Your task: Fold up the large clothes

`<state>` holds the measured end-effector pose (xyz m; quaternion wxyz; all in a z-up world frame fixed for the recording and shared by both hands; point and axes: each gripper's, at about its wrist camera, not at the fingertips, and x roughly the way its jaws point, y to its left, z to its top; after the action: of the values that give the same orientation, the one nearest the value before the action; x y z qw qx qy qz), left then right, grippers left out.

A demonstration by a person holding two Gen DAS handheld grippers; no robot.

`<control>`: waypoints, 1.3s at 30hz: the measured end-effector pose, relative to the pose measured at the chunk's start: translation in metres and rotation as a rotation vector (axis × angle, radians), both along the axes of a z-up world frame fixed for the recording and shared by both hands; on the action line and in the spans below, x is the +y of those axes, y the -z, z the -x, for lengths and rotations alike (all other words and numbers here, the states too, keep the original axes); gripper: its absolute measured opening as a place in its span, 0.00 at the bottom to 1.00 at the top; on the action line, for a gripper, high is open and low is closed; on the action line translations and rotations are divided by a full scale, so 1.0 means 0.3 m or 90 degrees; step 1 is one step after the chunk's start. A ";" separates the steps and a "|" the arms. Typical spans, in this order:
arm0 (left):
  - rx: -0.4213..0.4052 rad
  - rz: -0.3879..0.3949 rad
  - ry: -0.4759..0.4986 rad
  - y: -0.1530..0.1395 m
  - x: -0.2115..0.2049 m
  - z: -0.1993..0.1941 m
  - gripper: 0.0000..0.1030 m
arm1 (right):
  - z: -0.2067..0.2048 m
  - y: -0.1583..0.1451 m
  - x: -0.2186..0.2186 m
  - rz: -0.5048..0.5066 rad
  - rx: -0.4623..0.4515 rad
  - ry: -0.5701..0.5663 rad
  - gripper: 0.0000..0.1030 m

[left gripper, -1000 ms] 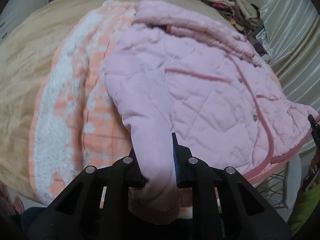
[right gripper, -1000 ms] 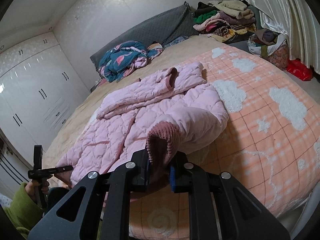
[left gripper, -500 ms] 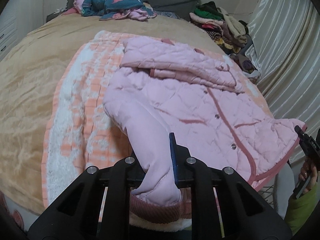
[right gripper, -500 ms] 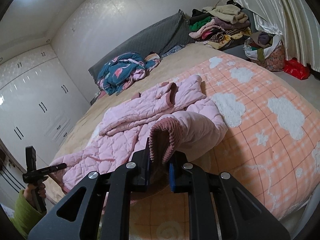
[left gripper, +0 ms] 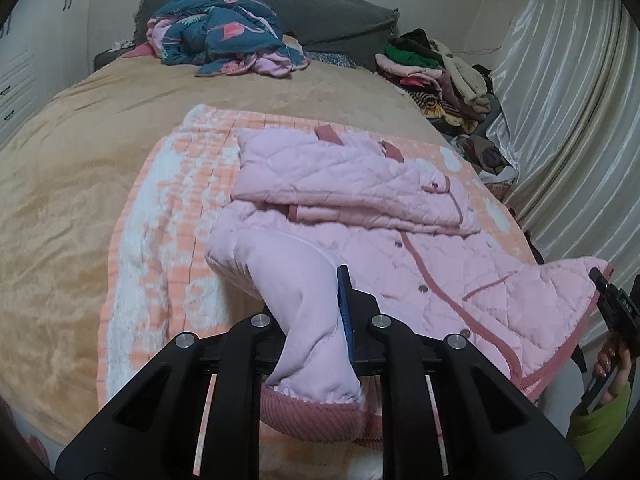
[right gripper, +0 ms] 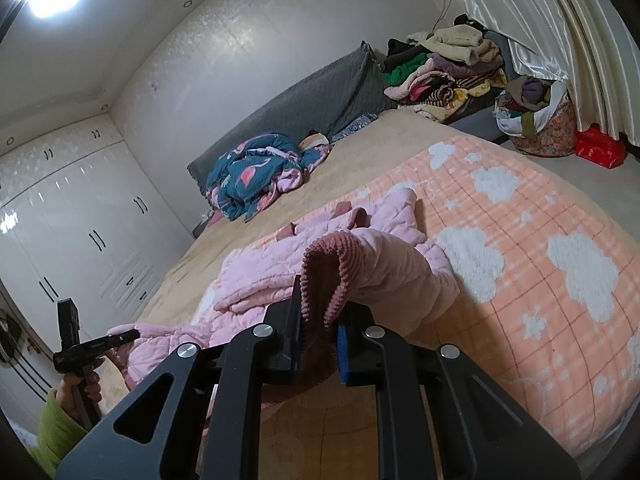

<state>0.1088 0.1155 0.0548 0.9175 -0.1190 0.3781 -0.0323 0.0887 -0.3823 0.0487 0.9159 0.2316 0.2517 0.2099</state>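
The pink quilted jacket (left gripper: 400,240) lies spread on the orange-and-white blanket (left gripper: 160,216) that covers the near part of the bed (left gripper: 72,152), filling the centre and right of the left wrist view. One sleeve is folded across its upper part.

The left gripper (left gripper: 316,320) has its jaws closed on the other sleeve (left gripper: 296,280) just above the ribbed cuff (left gripper: 316,416), which hangs below the jaws at bottom centre. The sleeve rises off the blanket from the jacket's shoulder to the jaws.

The right gripper (right gripper: 318,344) has its jaws closed on a ribbed cuff (right gripper: 324,276), which stands up above them at centre frame; quilted fabric trails from it to the jacket (right gripper: 280,276) behind.

At the right edge of the left wrist view, another black gripper (left gripper: 616,308) sits against the jacket's hem corner, which stands raised off the bed; whether it grips the hem cannot be told. A hand (left gripper: 612,364) in a green sleeve (left gripper: 600,424) holds it.

The blanket is bare to the left of the jacket in the left wrist view, and tan bedding lies beyond. A crumpled teal quilt (left gripper: 224,36) lies at upper centre by the grey headboard (left gripper: 328,12). A clothes pile (left gripper: 436,76) stands at upper right beside the curtain (left gripper: 568,128).
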 end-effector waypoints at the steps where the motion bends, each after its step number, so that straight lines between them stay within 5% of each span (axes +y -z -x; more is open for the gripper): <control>1: -0.003 -0.001 -0.002 -0.010 -0.004 -0.010 0.08 | -0.003 -0.002 -0.004 -0.003 0.000 0.001 0.12; 39: -0.065 -0.016 -0.044 -0.211 0.016 -0.240 0.08 | -0.304 -0.207 0.005 0.034 -0.035 0.044 0.12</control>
<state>0.1809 0.1204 0.1182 0.9377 -0.1183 0.3266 -0.0015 0.1800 -0.3809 0.1108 0.9350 0.2100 0.2235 0.1780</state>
